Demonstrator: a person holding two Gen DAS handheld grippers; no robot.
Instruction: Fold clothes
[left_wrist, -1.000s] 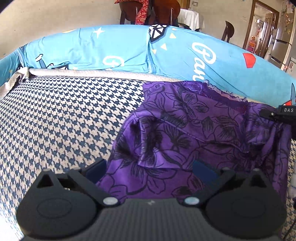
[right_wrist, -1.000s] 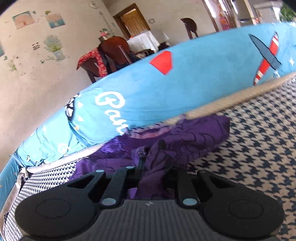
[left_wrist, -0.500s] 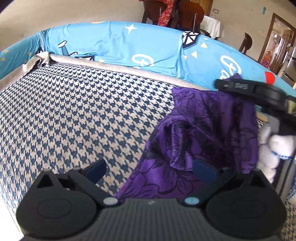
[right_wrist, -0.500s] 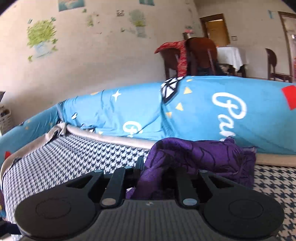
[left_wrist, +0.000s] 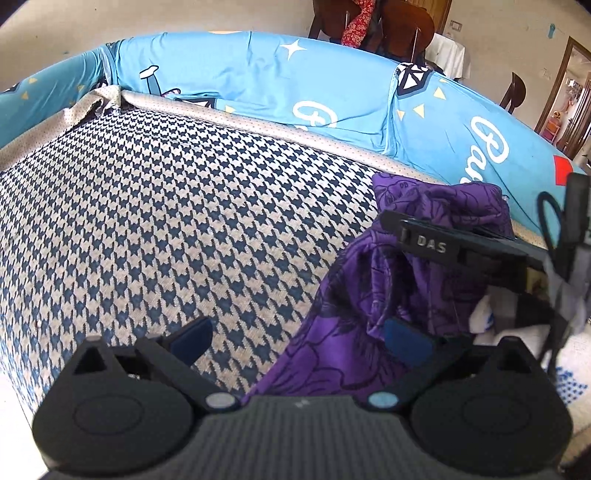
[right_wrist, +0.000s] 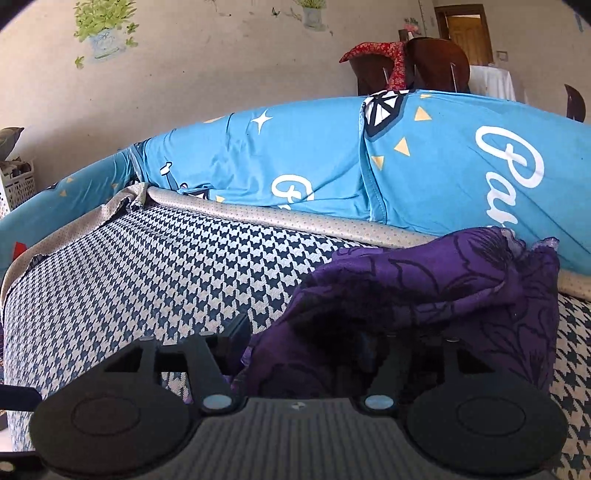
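Observation:
A purple floral garment (left_wrist: 354, 295) lies bunched on the right of the houndstooth sofa seat (left_wrist: 166, 221). My left gripper (left_wrist: 299, 338) is open, and its right pad touches the garment's edge. My right gripper (left_wrist: 424, 243) reaches in from the right, level with the top of the cloth. In the right wrist view its jaws stand partly apart. The garment (right_wrist: 424, 295) is heaped between and over my right gripper (right_wrist: 304, 339), and its fingertips are largely hidden by the cloth.
A blue printed cover (left_wrist: 332, 92) drapes the sofa back and left arm. Wooden chairs (right_wrist: 413, 66) stand behind it. A white basket (right_wrist: 16, 184) stands at the far left. The seat's front edge (left_wrist: 14, 369) drops off at the lower left. A white-gloved hand (left_wrist: 517, 332) holds the right gripper.
My right gripper carried the garment's end leftward over the seat, and its jaws have spread apart. My left gripper stayed open and now faces further left.

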